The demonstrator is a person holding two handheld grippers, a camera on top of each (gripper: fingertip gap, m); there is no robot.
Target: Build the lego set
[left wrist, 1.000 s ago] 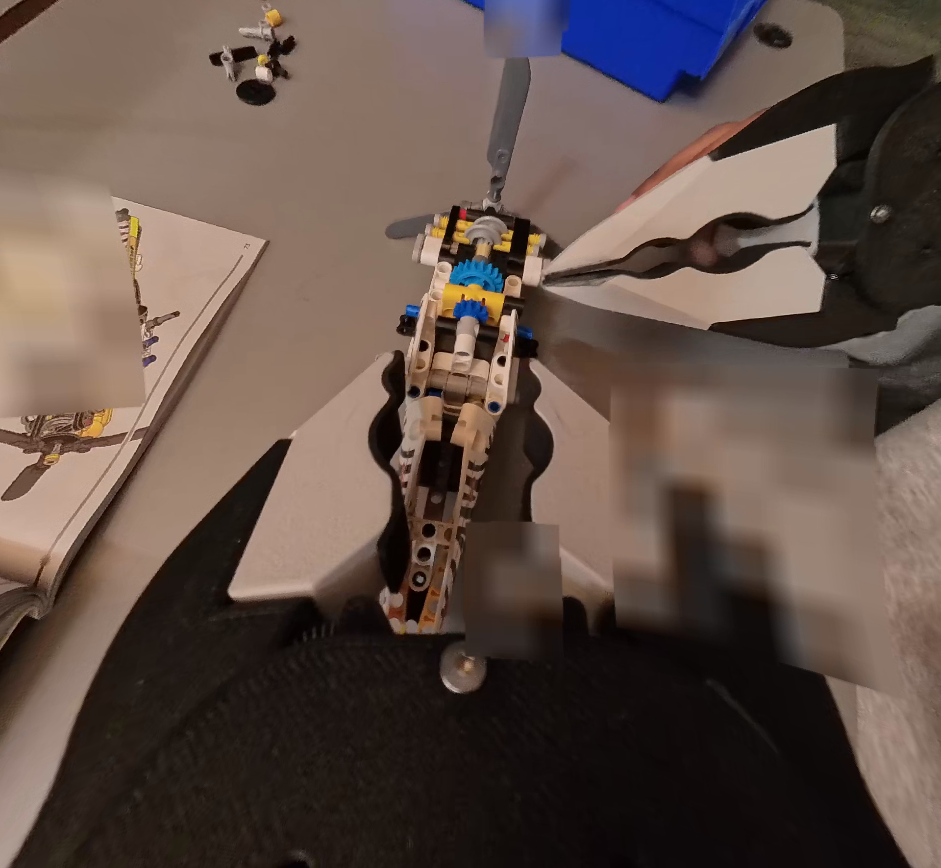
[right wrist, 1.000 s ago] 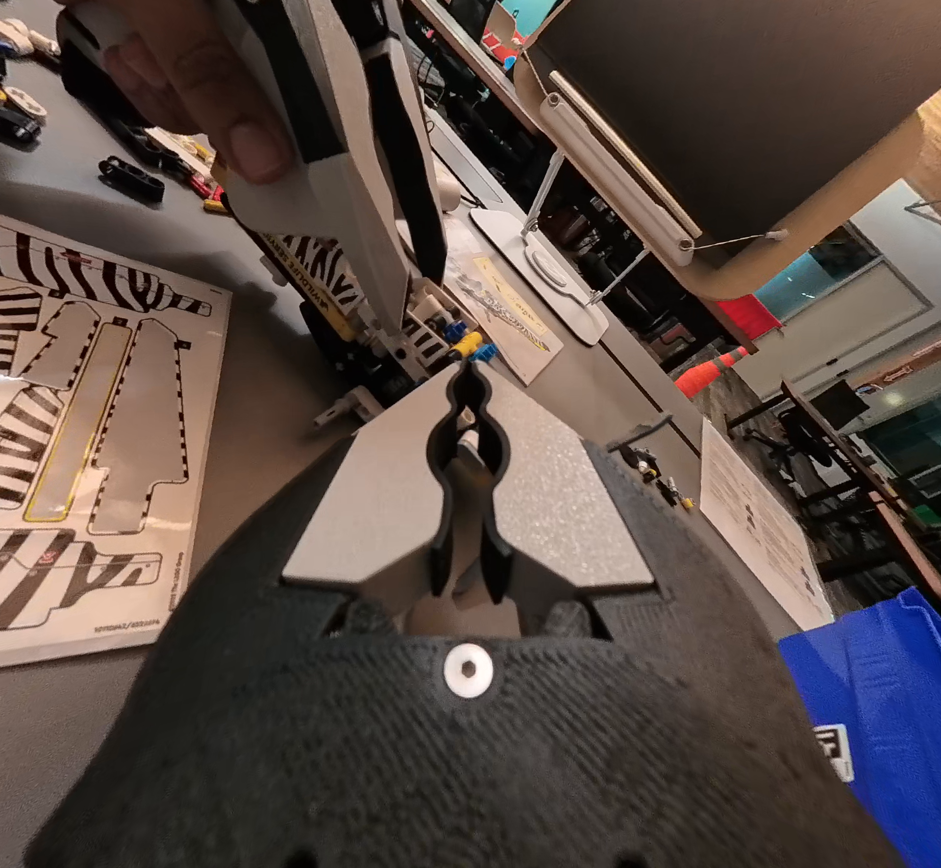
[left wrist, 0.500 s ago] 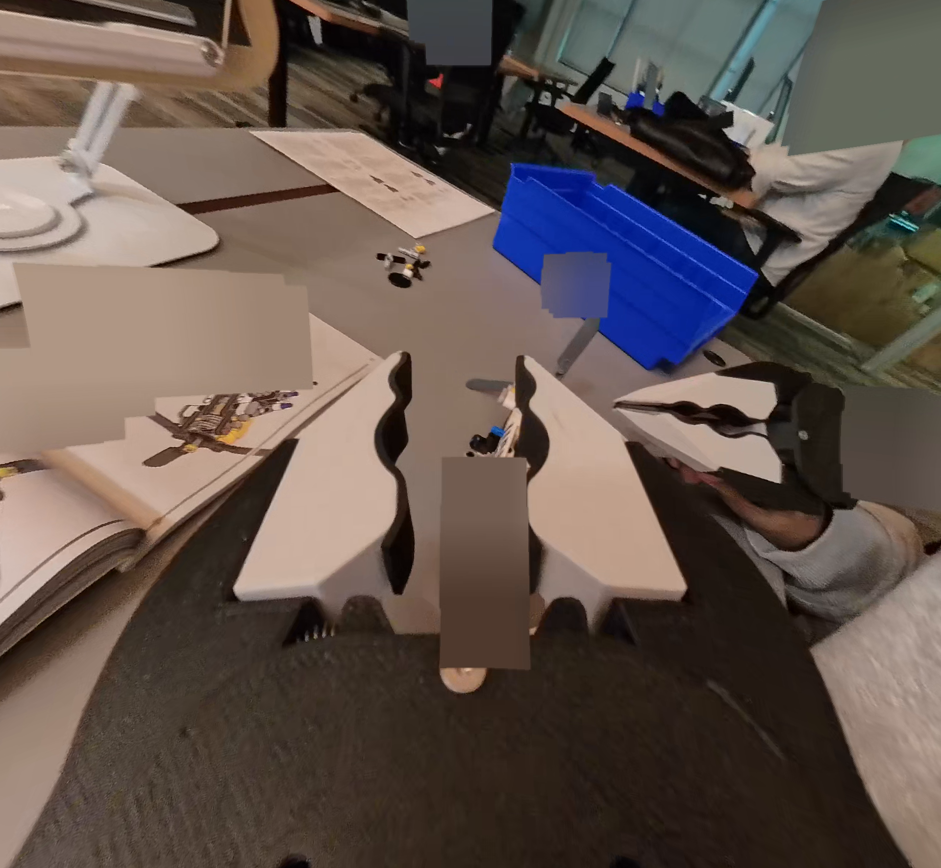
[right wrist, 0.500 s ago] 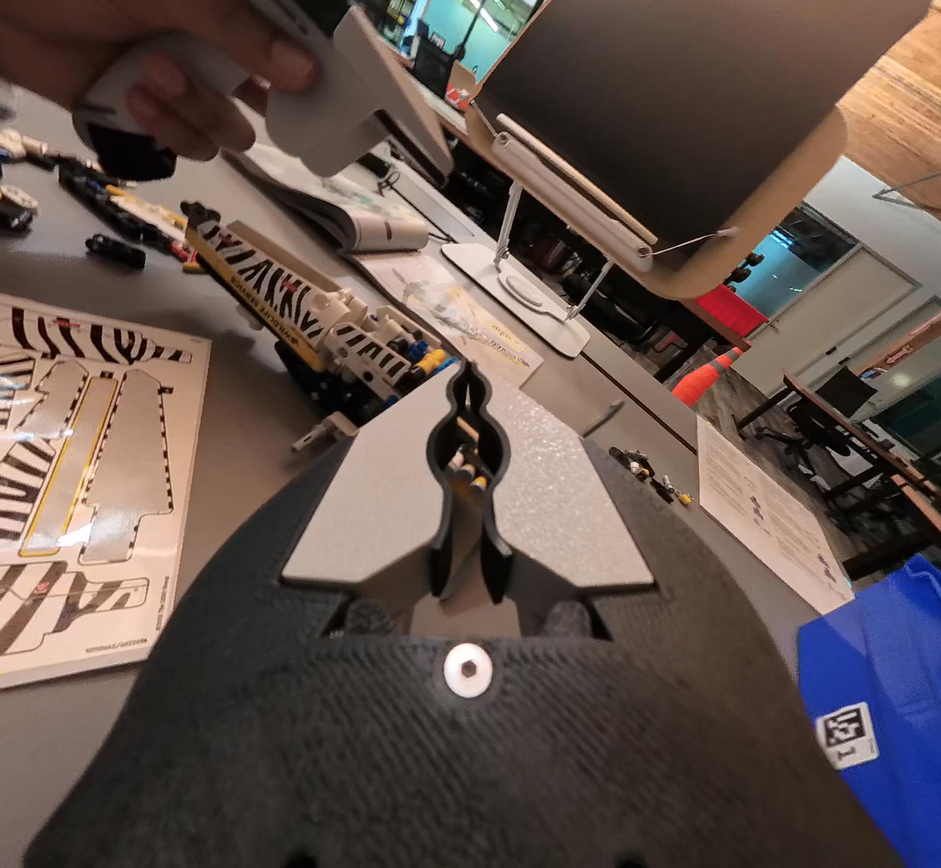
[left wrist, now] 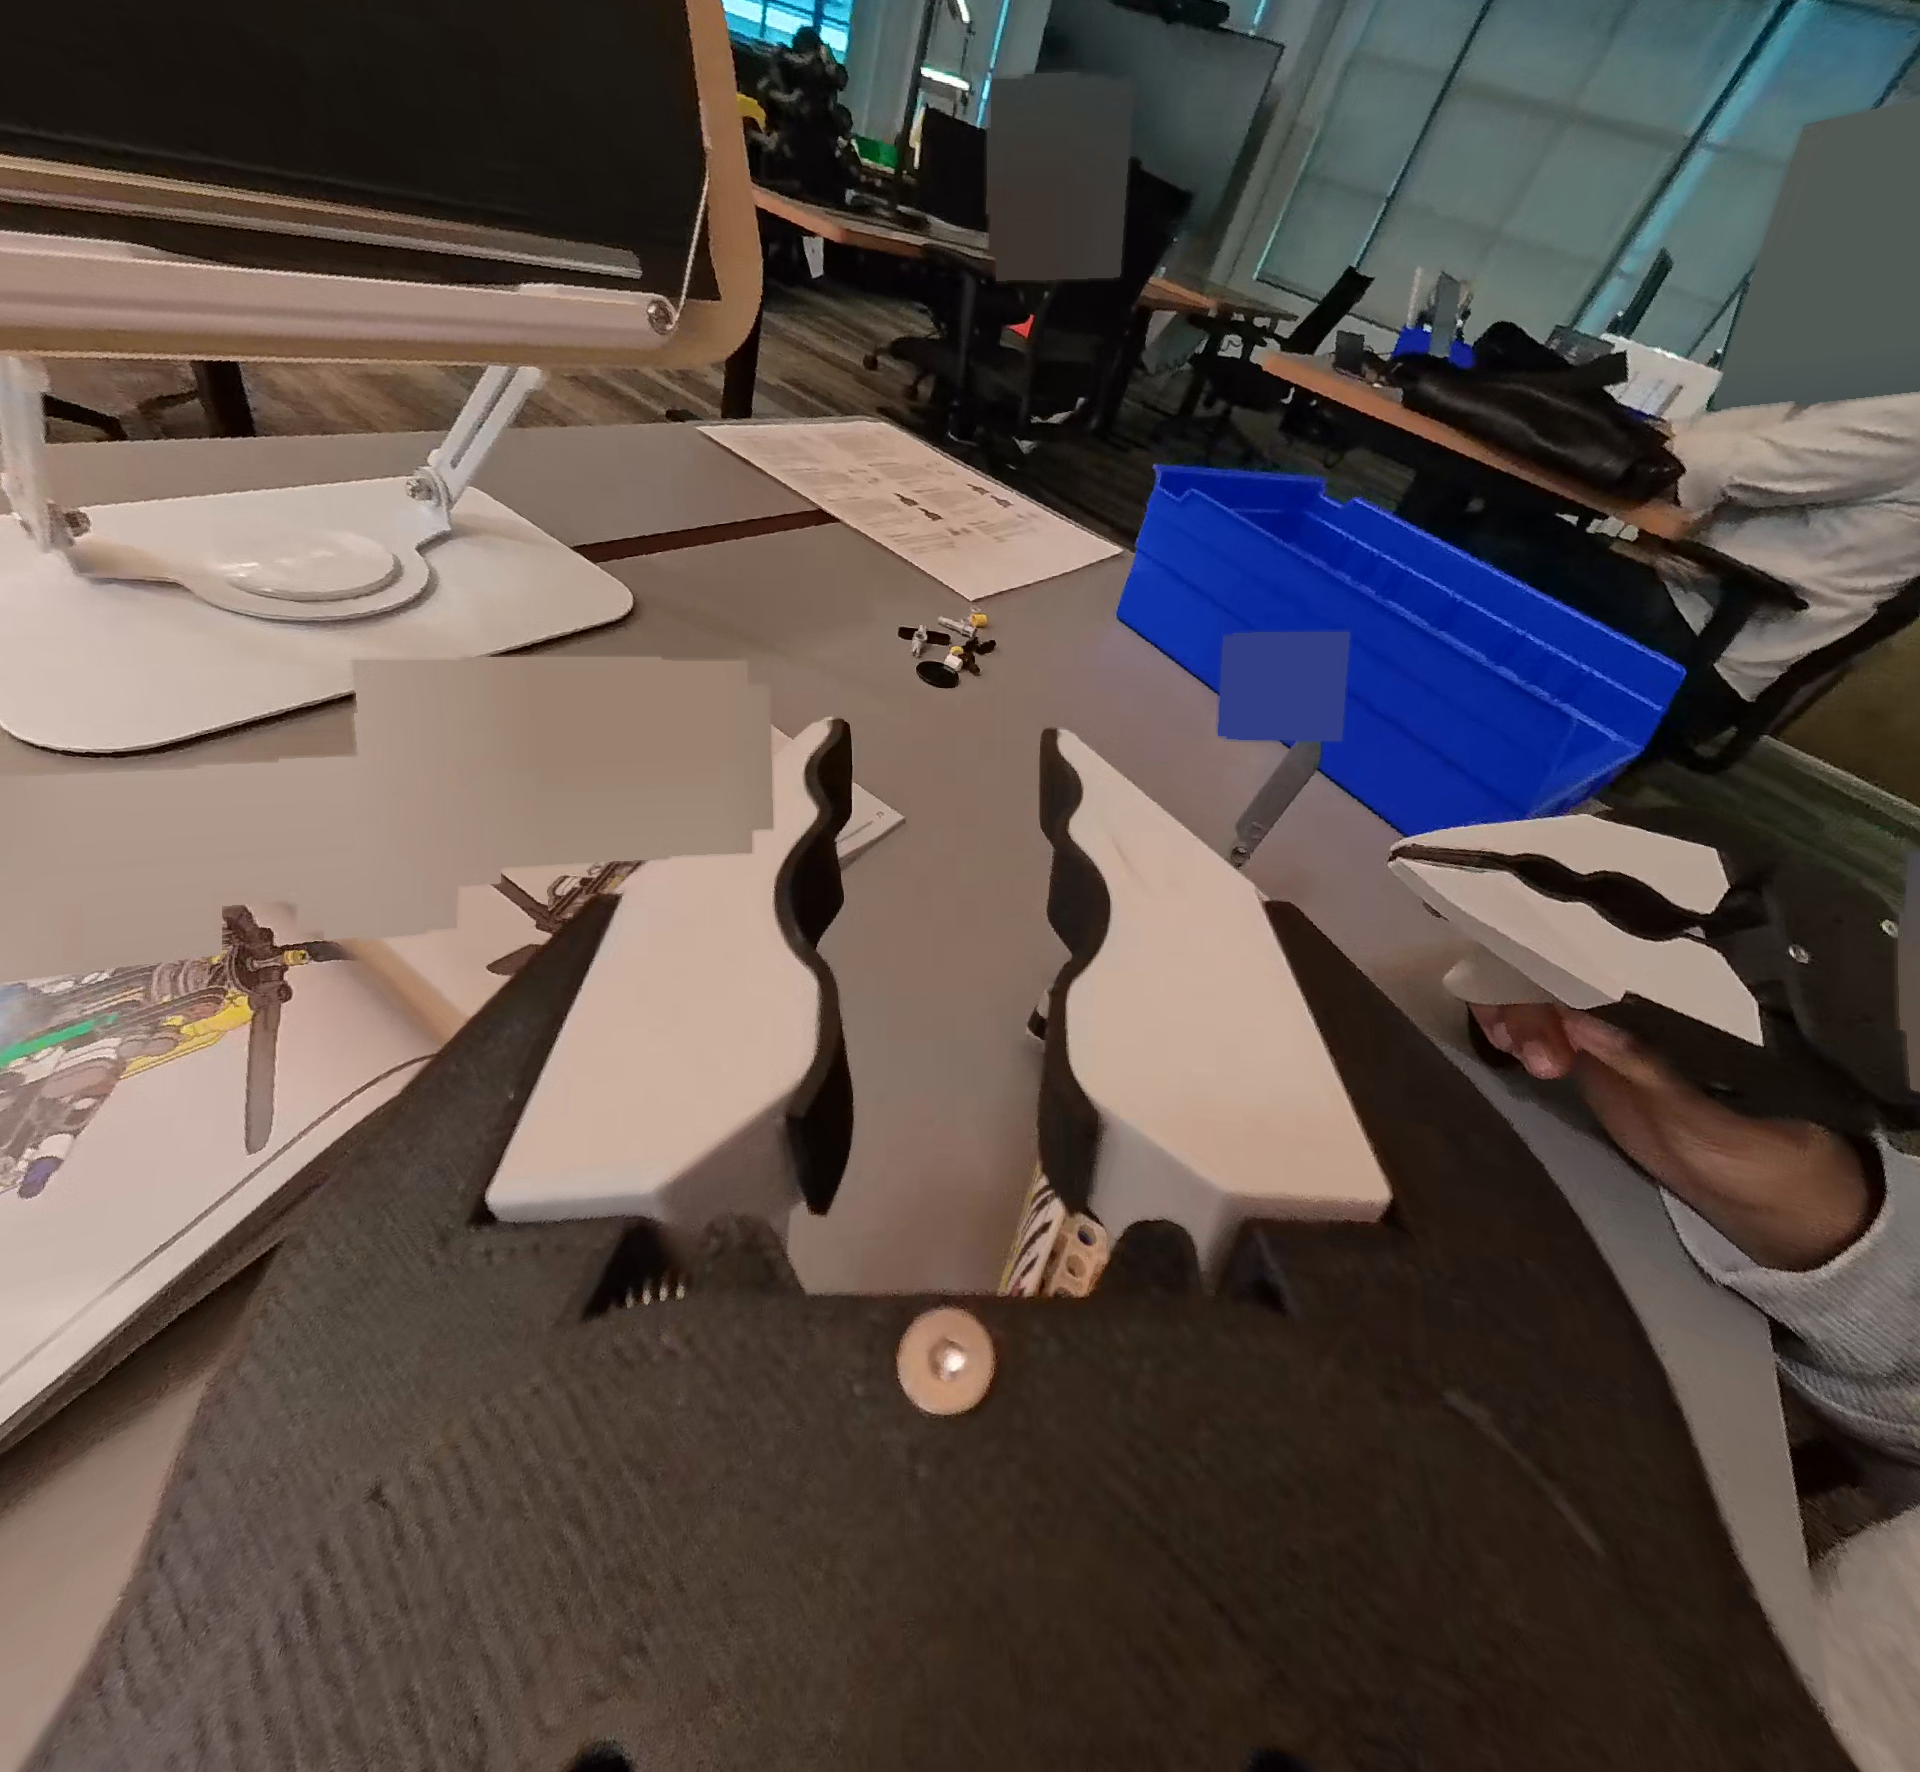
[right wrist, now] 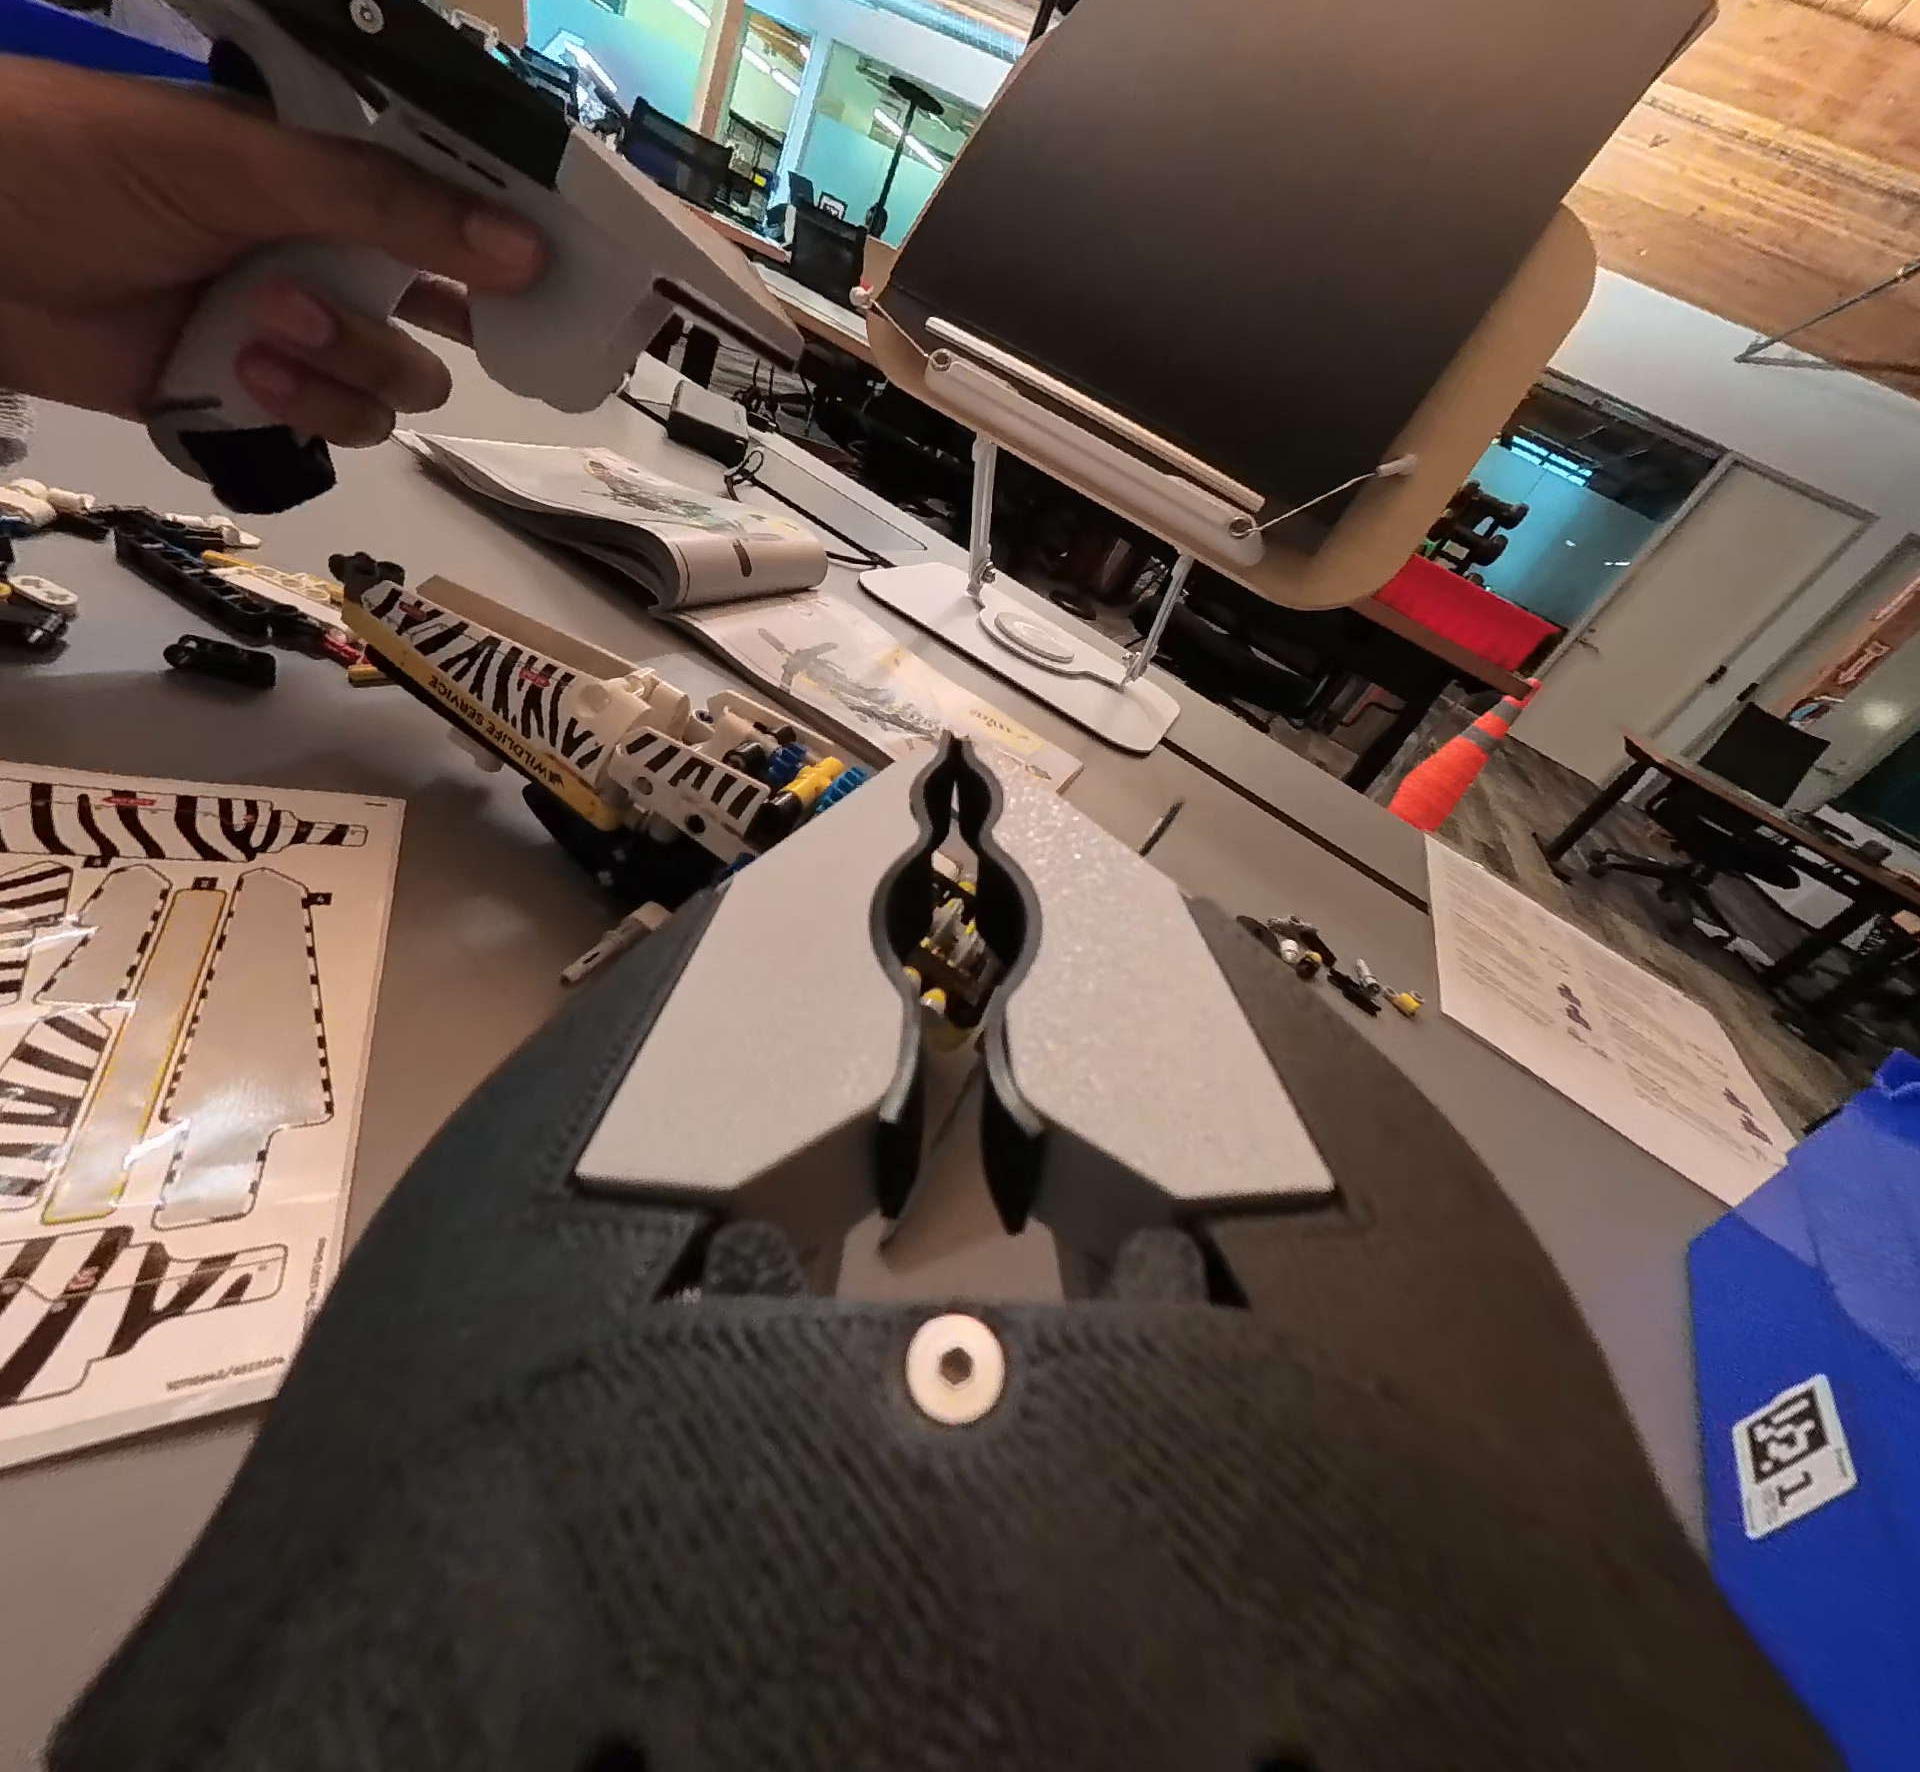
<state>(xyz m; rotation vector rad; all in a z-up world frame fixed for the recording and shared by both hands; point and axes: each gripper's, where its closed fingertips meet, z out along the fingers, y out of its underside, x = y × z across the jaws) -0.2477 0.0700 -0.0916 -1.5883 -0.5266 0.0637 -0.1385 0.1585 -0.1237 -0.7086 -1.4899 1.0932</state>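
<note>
The zebra-striped lego model (right wrist: pixel 582 725) lies on the grey table, just past my right gripper's tips; a strip of it shows under my left gripper's right finger (left wrist: pixel 1049 1244). My left gripper (left wrist: pixel 940 740) is open and empty, held above the table; it shows in the right wrist view (right wrist: pixel 727 320) at the upper left, in a hand. My right gripper (right wrist: pixel 954 766) is shut with nothing between its fingers; it shows in the left wrist view (left wrist: pixel 1558 901) to the right. A grey rotor blade (left wrist: pixel 1273 803) lies by the blue bin.
A blue bin (left wrist: pixel 1455 642) stands at the right. A pile of small parts (left wrist: pixel 951 647) lies ahead. An open instruction booklet (left wrist: pixel 156 1047) and a stand (left wrist: pixel 312 569) are on the left. A sticker sheet (right wrist: pixel 156 1047) and loose black beams (right wrist: pixel 208 579) lie left of the model. My right fingertips sit around 15 cm from my left ones. It is some 6 cm from my right tips to the grey rotor blade (left wrist: pixel 1273 803).
My left gripper has let go of the model, opened, and lifted and tilted up. The model now lies on the table. My right gripper stays shut and has drawn back slightly.
</note>
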